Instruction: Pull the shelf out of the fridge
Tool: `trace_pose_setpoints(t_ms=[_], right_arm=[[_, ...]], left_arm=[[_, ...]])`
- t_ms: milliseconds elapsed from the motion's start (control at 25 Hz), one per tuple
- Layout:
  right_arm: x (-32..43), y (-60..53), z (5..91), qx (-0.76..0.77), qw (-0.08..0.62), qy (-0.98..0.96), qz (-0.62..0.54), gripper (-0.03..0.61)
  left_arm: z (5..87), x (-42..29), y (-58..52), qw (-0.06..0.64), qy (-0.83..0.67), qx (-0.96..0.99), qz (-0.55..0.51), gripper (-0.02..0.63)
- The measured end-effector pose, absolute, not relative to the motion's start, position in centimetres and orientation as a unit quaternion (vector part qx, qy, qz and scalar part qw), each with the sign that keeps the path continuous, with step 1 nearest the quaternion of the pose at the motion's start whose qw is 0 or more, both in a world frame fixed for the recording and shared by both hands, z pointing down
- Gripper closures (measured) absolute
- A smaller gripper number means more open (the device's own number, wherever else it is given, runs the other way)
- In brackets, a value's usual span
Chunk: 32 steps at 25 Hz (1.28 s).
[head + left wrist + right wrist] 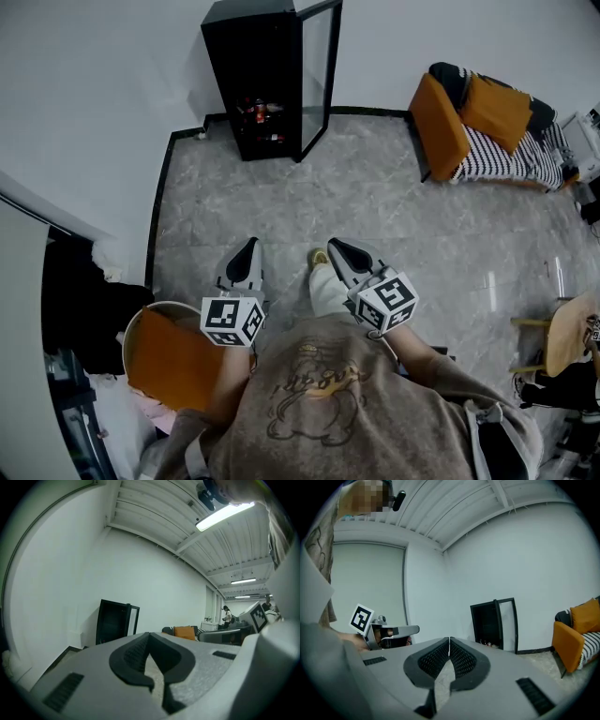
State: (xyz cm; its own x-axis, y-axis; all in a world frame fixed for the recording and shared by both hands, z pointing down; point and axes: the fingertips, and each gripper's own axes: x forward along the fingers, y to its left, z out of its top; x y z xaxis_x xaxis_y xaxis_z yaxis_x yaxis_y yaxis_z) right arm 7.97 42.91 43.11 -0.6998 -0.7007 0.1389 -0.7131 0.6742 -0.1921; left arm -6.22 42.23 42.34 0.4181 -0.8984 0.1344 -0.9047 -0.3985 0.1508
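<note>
Facing the fridge (267,80) at twelve o'clock, well apart; left gripper (250,243) looks slightly nearer than right gripper (334,245), both pinched shut, empty.

No words, numbers or brand names can be read anywhere. The left claw (251,244) and the right claw (334,245) carry only black-and-white square markers (225,319), and the print on the person's sweatshirt (309,398) is a drawing without legible lettering.
</note>
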Motion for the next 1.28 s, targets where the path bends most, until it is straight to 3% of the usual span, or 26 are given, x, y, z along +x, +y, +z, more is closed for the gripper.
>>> trace_pose_setpoints(t_ms=[1280], right_arm=[[7.9,23.8,42.5,0.361,0.035,-0.922,0.131,0.557]], left_arm=[[42.2,-6.4,23.7,0.142,-0.557,0.819,-0.001,0.608]])
